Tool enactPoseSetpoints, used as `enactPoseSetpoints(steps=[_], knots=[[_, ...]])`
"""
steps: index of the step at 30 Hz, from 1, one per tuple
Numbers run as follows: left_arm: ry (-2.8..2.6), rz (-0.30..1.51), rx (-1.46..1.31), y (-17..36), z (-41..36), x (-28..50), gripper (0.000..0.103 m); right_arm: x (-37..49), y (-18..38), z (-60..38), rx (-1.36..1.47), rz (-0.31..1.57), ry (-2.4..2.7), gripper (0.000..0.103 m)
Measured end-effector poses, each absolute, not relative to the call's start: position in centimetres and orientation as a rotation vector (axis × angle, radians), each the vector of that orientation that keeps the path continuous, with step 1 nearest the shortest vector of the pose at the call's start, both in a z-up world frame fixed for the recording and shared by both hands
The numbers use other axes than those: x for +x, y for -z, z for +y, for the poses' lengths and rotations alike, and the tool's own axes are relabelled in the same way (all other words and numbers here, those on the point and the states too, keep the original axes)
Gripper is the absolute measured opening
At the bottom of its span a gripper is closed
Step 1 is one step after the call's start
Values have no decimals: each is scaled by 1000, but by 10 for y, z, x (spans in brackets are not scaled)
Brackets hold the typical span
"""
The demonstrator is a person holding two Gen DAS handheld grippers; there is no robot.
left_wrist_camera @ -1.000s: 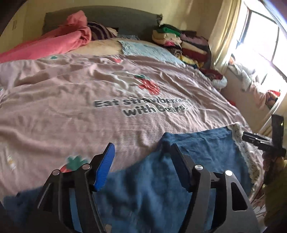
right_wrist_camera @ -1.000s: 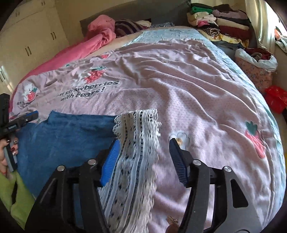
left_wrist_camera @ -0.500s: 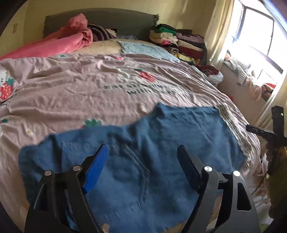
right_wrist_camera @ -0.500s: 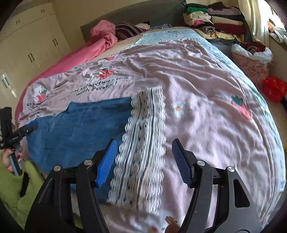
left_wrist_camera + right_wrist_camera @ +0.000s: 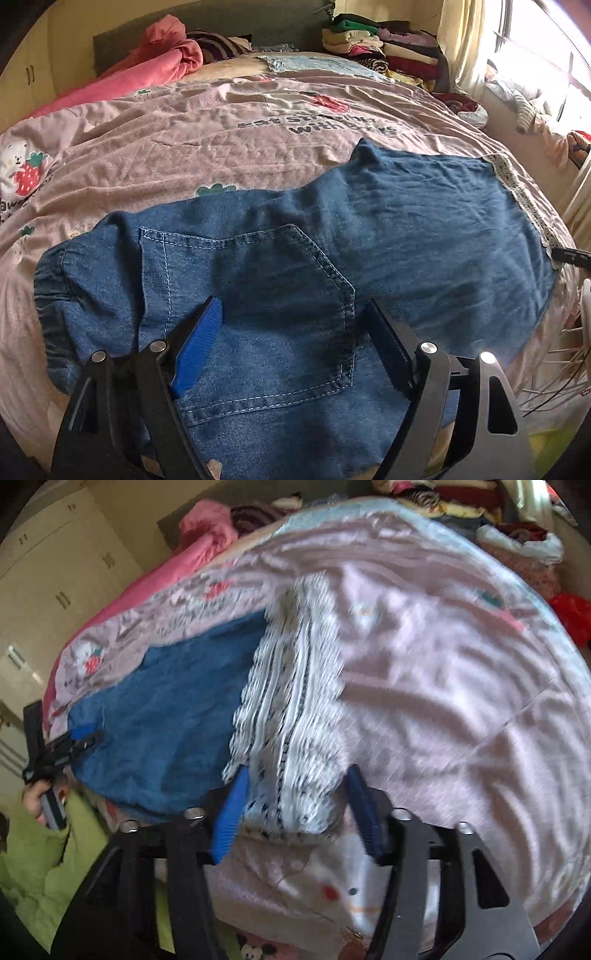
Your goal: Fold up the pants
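Pants [image 5: 332,266] lie flat on the bedspread [image 5: 221,147], seat pocket between the wide, empty left gripper [image 5: 291,339]. Right gripper [image 5: 295,801] is closing around the lace hem [image 5: 288,709]; a shallow pinch could slip, or snag bedspread underneath.

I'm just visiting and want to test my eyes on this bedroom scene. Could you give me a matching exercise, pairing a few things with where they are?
Things:
1. blue denim pants
2. white lace trim
3. pink rumpled blanket
4. folded clothes stack

Places:
A. far corner of the bed, by the curtain
B. spread flat on the lilac strawberry bedspread
C. between the fingers of the right gripper
D. heaped at the headboard end, far left

Pairs: 1-B, 2-C, 3-D, 4-A
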State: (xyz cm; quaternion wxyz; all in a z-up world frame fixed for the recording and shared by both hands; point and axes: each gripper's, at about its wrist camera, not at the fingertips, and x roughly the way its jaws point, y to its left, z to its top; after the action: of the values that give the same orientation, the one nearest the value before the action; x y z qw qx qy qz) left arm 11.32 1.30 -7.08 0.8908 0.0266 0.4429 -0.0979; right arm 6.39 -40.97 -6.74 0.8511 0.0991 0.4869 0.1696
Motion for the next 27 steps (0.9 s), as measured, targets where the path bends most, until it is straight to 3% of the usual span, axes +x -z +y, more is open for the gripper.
enactPoseSetpoints(steps=[3, 10, 16, 20, 27], knots=[[201, 922, 57, 72, 12, 114, 78, 58, 65, -401, 161, 1020, -386, 15], [217, 920, 19, 72, 18, 114, 78, 40, 58, -387, -22, 1049, -336, 14], [222, 919, 14, 72, 19, 115, 78, 44, 65, -397, 30, 1070, -315, 23], [224, 918, 9, 72, 20, 115, 78, 45, 54, -407, 39, 1066, -269, 44], [225, 917, 7, 72, 20, 114, 78, 47, 28, -405, 43, 964, -238, 53]])
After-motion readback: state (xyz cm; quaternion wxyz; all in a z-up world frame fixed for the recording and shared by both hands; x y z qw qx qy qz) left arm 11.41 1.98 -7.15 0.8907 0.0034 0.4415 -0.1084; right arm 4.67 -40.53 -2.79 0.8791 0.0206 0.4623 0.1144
